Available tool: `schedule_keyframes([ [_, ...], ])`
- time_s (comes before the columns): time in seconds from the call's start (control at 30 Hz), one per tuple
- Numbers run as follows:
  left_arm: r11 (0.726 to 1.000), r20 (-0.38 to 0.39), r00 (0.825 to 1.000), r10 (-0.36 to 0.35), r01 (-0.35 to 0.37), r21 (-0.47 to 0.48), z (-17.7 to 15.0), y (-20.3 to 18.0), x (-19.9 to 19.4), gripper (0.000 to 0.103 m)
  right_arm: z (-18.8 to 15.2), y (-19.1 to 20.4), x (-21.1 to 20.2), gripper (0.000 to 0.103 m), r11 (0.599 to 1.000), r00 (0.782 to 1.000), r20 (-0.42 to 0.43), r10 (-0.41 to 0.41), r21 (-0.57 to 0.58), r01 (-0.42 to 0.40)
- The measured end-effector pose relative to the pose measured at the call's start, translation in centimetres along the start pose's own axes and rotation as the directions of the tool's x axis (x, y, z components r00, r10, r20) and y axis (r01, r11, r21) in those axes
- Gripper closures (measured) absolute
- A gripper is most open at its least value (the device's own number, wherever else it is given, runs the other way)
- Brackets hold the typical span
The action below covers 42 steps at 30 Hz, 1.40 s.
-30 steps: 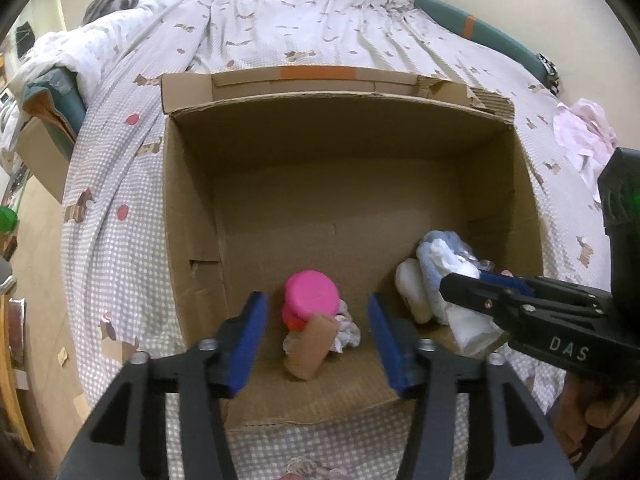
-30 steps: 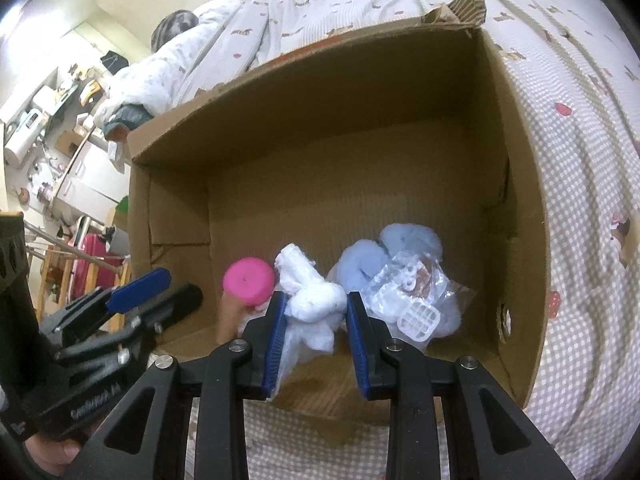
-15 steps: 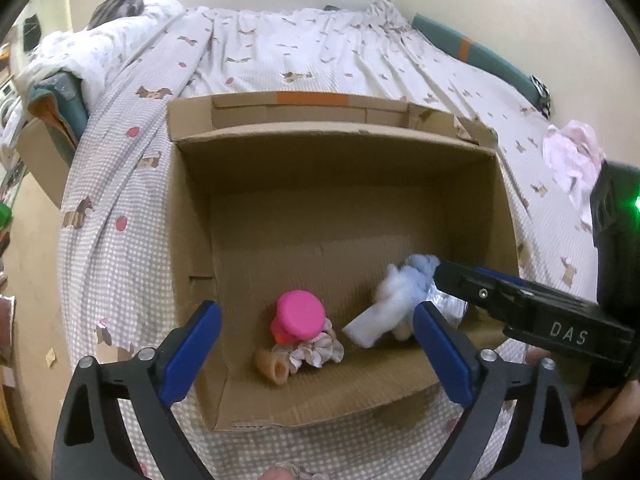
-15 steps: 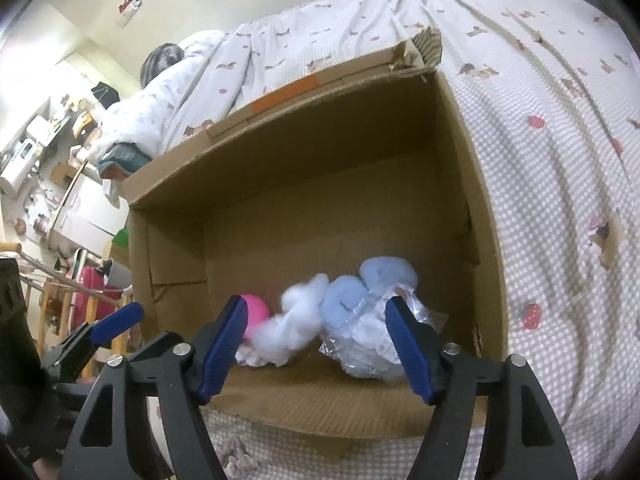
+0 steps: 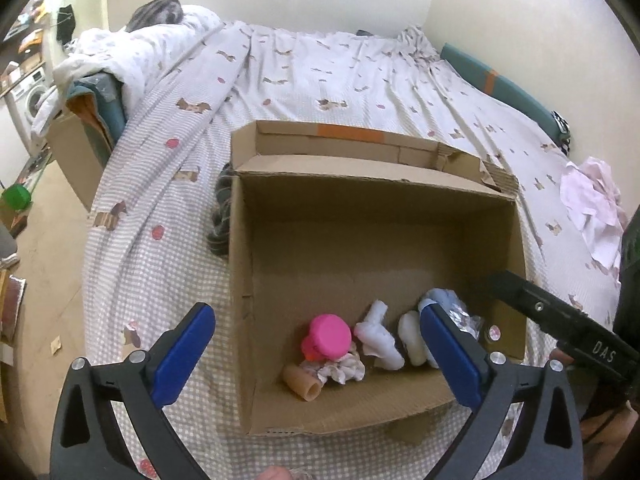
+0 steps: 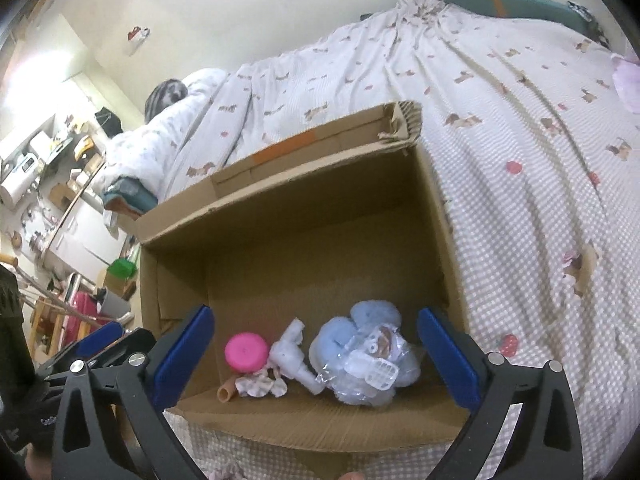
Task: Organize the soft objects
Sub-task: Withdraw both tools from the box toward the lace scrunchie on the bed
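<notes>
An open cardboard box (image 5: 240, 280) sits on the bed. On its floor near the front wall lie a pink round toy (image 5: 326, 336), a tan tube (image 5: 302, 382), a floral scrunchie (image 5: 344, 370), a white plush (image 5: 378, 340) and a blue plush in clear plastic (image 6: 360, 356). My left gripper (image 5: 315, 311) hovers above the box's front left. Its jaws are opening wide, and nothing is gripped between them. My right gripper (image 6: 314, 313) hangs over the box (image 6: 440, 240) at the front. Its jaws are opening too, and they are empty above the white plush (image 6: 292, 354) and the pink toy (image 6: 245, 352).
The bed's checked cover (image 5: 160, 280) surrounds the box. A dark grey item (image 5: 220, 220) lies against the box's left wall, and a pink cloth (image 5: 592, 208) lies at the right. A second cardboard box (image 5: 76, 152) stands beside the bed, with cluttered floor beyond it.
Both grippers opened from narrow to wide and drew up and back from the box. The white plush left the right jaws, and the tan tube and pink toy left the left jaws.
</notes>
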<state>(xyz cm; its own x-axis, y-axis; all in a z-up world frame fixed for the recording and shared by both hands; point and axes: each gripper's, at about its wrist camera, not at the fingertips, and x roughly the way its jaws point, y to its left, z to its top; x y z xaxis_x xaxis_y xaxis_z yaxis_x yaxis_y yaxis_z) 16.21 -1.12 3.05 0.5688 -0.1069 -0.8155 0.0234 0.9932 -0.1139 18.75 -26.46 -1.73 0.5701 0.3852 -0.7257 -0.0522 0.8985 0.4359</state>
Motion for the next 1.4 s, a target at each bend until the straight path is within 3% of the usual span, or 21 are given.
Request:
schedule_keyframes([
  [0.2, 0.999, 0.01, 1.0, 0.007, -0.006, -0.033, -0.2, 0.9, -0.9, 0.001, -0.1, -0.5, -0.9, 0.0, 1.0, 1.0, 0.016, -0.022, 0.012, 0.021],
  [0.63, 0.993, -0.058, 0.998, 0.014, -0.02, -0.119, -2.3, 3.2, -3.1, 0.001, -1.8, -0.9, -2.6, 0.0, 0.997, 0.997, 0.004, -0.074, 0.017, 0.074],
  [1.07, 0.997, -0.125, 0.992, 0.016, -0.026, -0.074, -6.7, 3.0, -4.5, 0.001, -5.0, -0.8, -4.7, 0.0, 0.996, 0.996, -0.024, -0.089, 0.017, 0.089],
  [1.27, 0.996, -0.172, 0.985, 0.015, -0.029, -0.081, -8.6, 3.1, -4.3, 0.001, -7.1, -0.9, -5.0, 0.0, 0.995, 0.994, -0.071, -0.084, 0.044, 0.087],
  [1.4, 0.997, -0.198, 0.98, 0.033, -0.046, -0.062, -9.5, 2.9, -3.7, 0.001, -8.9, -0.9, -4.1, 0.0, 0.989, 0.98, -0.145, -0.138, 0.029, 0.143],
])
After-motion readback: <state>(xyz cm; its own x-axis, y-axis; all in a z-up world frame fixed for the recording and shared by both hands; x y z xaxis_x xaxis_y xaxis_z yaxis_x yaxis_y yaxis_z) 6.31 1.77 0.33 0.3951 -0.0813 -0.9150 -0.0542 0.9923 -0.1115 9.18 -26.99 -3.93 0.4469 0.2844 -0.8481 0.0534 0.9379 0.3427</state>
